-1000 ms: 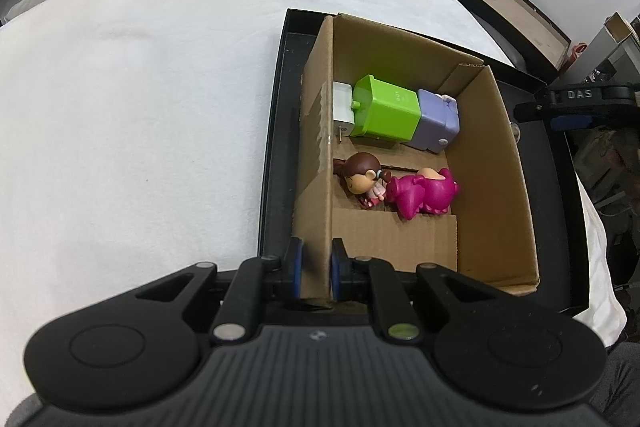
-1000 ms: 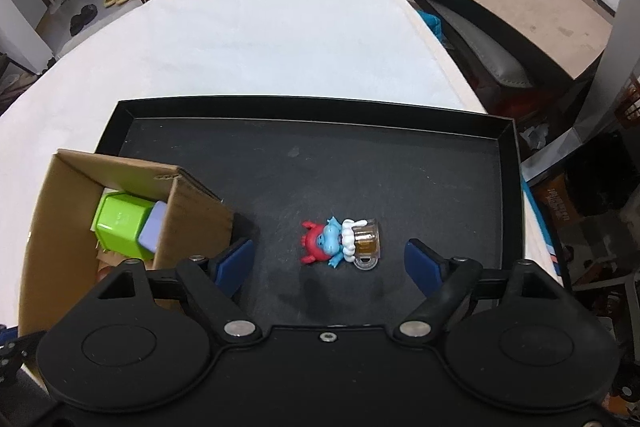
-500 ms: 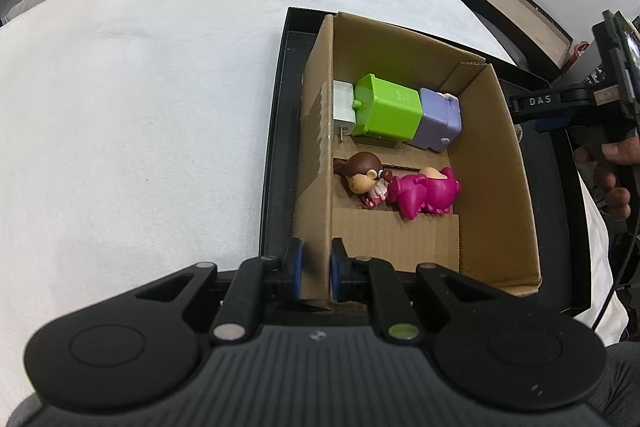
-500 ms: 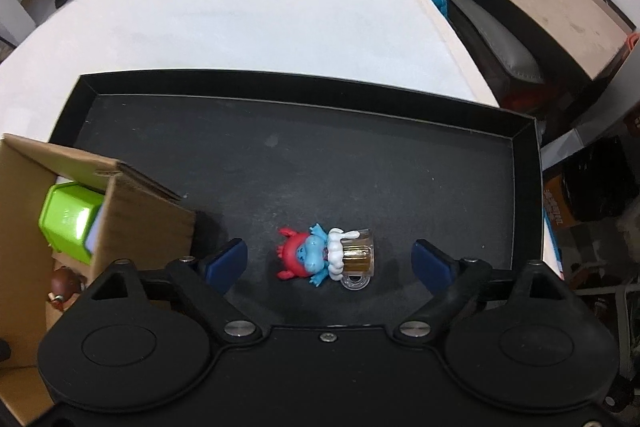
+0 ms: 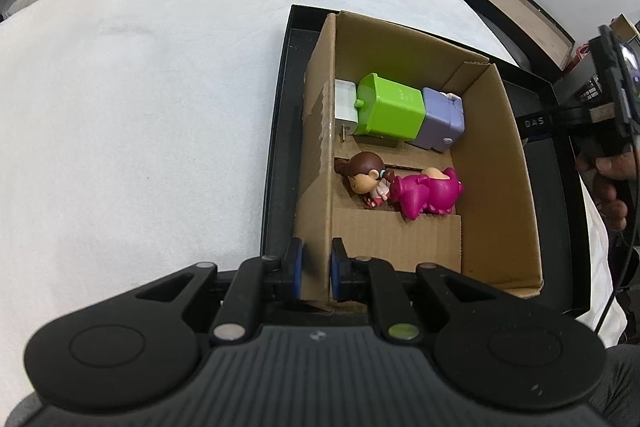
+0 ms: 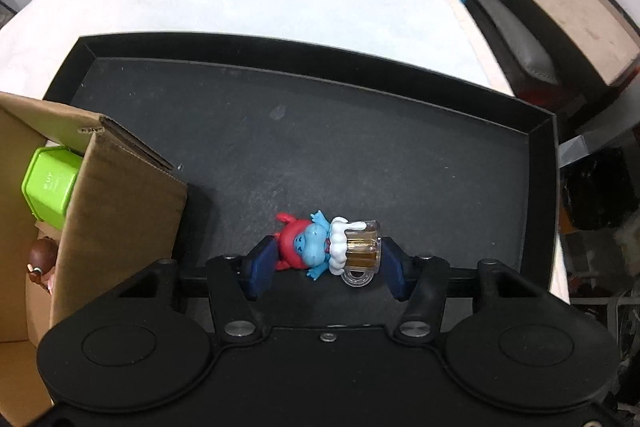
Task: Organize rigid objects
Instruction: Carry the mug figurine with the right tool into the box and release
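A cardboard box (image 5: 496,155) stands in a black tray (image 5: 280,131). Inside lie a green block (image 5: 390,111), a lilac block (image 5: 442,125), a white piece (image 5: 345,103), a brown-haired doll (image 5: 366,181) and a magenta figure (image 5: 426,193). My left gripper (image 5: 314,273) is shut on the box's near left wall. In the right wrist view, a blue and red figure with a beer mug (image 6: 328,245) lies on the tray floor (image 6: 360,147). My right gripper (image 6: 326,265) is closed around it, one pad at each end. The box (image 6: 116,211) is to its left.
The tray sits on a white cloth-covered table (image 5: 140,87). A dark side bench (image 6: 540,7) with a mask and a cup stands beyond the table's right edge. The person's hand with the right gripper (image 5: 608,131) shows at the right of the left wrist view.
My right gripper has moved forward and down over the mug figure and its fingers have closed from wide open onto it. The left gripper has kept its hold on the box wall.
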`<state>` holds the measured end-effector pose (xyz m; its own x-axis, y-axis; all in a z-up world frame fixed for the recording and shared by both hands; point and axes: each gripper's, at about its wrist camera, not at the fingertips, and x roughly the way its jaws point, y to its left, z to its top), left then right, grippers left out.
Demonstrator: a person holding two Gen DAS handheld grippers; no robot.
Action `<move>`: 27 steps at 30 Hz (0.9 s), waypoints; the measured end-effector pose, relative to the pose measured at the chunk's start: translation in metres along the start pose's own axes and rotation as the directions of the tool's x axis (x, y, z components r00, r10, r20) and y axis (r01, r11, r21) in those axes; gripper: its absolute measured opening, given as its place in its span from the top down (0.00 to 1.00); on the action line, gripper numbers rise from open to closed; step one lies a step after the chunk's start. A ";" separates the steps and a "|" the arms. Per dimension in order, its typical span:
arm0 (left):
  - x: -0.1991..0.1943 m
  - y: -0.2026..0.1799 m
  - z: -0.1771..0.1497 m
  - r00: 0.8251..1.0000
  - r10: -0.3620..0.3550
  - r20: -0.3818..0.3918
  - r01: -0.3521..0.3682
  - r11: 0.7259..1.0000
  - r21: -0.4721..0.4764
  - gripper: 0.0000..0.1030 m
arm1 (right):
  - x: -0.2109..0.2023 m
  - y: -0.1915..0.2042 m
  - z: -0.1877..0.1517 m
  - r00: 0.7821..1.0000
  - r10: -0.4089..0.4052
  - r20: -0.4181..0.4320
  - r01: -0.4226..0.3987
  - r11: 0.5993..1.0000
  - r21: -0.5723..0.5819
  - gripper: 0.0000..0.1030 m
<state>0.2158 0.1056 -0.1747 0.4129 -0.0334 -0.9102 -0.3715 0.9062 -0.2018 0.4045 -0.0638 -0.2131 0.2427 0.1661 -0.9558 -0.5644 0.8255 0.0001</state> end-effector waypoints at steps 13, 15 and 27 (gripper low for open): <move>-0.001 -0.002 -0.001 1.000 -0.001 0.006 0.001 1.000 0.006 0.88 | -0.071 -0.011 -0.005 0.994 0.069 0.086 -0.078 0.991 0.105 0.48; -0.001 -0.002 -0.001 1.000 -0.002 0.005 0.002 1.000 0.009 0.87 | -0.082 -0.006 -0.005 0.992 0.073 0.106 -0.083 0.992 0.093 0.48; -0.002 -0.002 -0.001 1.000 -0.006 0.005 0.006 1.000 0.012 0.87 | -0.129 0.025 0.000 0.978 0.136 0.160 -0.142 0.990 0.025 0.48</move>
<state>0.2152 0.1035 -0.1732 0.4196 -0.0365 -0.9070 -0.3587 0.9112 -0.2026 0.3593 -0.0646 -0.0898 0.2864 0.3609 -0.8875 -0.5730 0.8069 0.1432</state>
